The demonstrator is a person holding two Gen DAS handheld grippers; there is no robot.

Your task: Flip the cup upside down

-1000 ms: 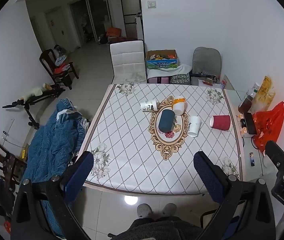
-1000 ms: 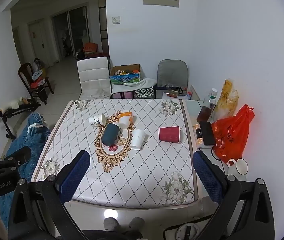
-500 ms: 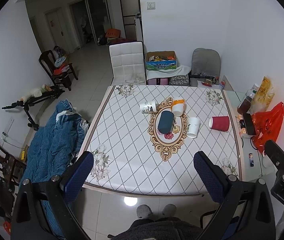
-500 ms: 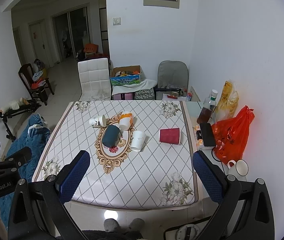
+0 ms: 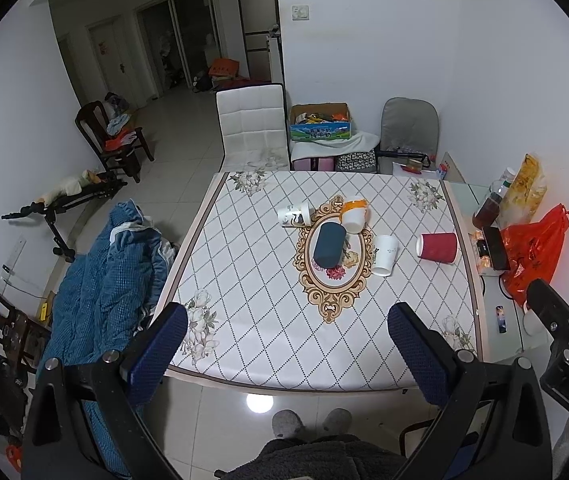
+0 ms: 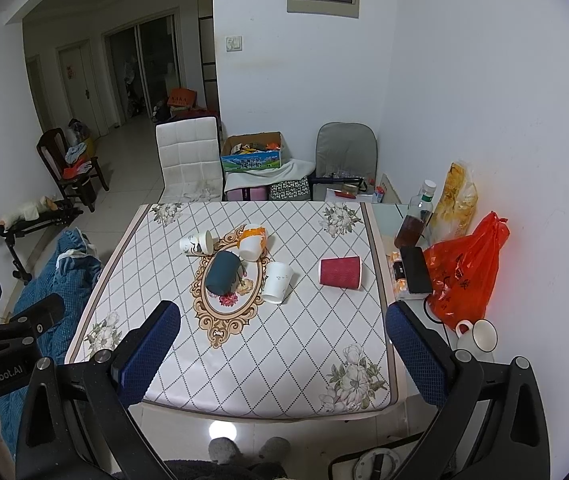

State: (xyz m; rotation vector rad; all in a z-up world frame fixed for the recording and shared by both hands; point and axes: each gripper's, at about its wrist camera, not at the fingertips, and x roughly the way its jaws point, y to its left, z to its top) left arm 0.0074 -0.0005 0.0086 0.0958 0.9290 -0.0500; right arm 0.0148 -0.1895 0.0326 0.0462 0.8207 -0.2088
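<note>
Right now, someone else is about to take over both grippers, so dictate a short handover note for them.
Left gripper: open, empty, held above the table's near edge.
Right gripper: open, empty, likewise short of the cups.
Five cups lie on their sides on the table: dark teal cup, red cup, plain white cup, orange-and-white cup, printed white cup.
Done: nothing; no cup is upside down.
Left: grasp a cup and set it rim down.

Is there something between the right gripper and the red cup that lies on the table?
Nothing visible blocks it. The right gripper is open above the near table edge, and only bare tablecloth lies before the red cup. The white cup lies to its left, apart.
</note>
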